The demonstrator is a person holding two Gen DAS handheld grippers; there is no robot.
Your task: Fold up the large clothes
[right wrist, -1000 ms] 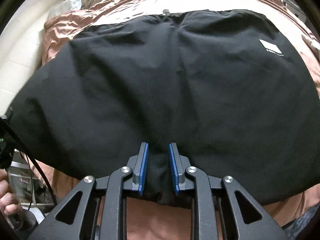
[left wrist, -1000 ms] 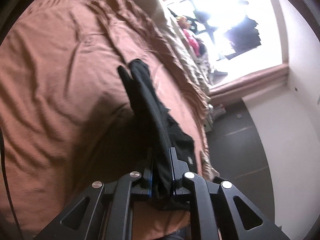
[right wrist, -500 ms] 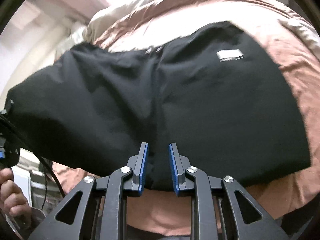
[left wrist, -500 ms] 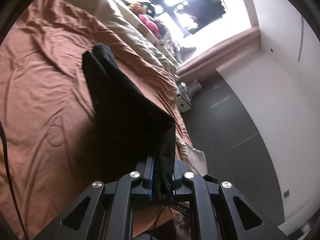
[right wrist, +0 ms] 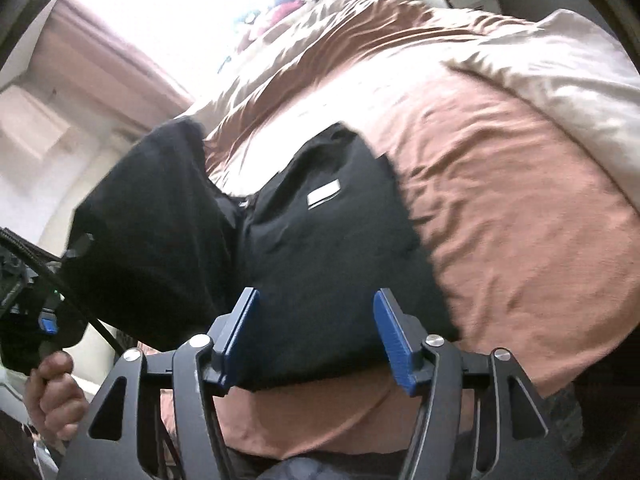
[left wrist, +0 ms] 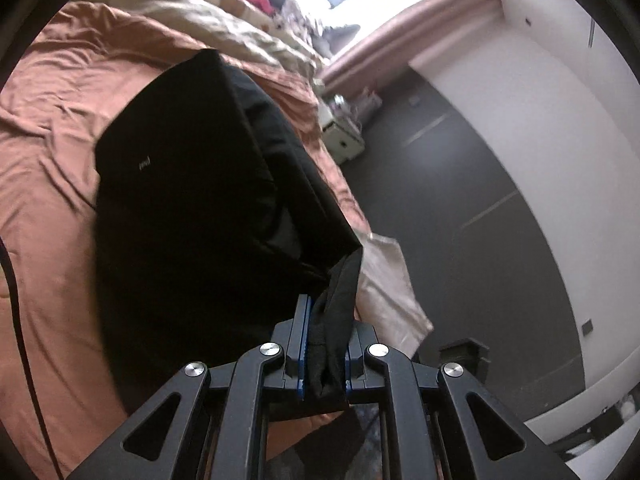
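A large black garment (left wrist: 188, 208) lies partly on the brown bed cover (left wrist: 48, 128). My left gripper (left wrist: 325, 344) is shut on a bunched black edge of it and holds that edge up, so the cloth folds over itself. In the right wrist view the same garment (right wrist: 328, 248) shows a white label (right wrist: 324, 196). My right gripper (right wrist: 316, 332) is open, its blue pads (right wrist: 390, 332) on either side of the garment's near edge without pinching it. The raised fold (right wrist: 152, 232) hangs at the left, near the hand holding the left gripper (right wrist: 52, 392).
A beige quilt (left wrist: 224, 28) lies along the far side of the bed, and a pale blanket corner (right wrist: 560, 64) at the right. Beyond the bed edge are dark floor (left wrist: 460, 208), a small white cabinet (left wrist: 342, 136) and a white wall. A black cable (left wrist: 20, 320) runs at the left.
My right gripper has opened and let go of the garment's edge. My left gripper has carried its held edge up and across, so the cloth now folds over itself.
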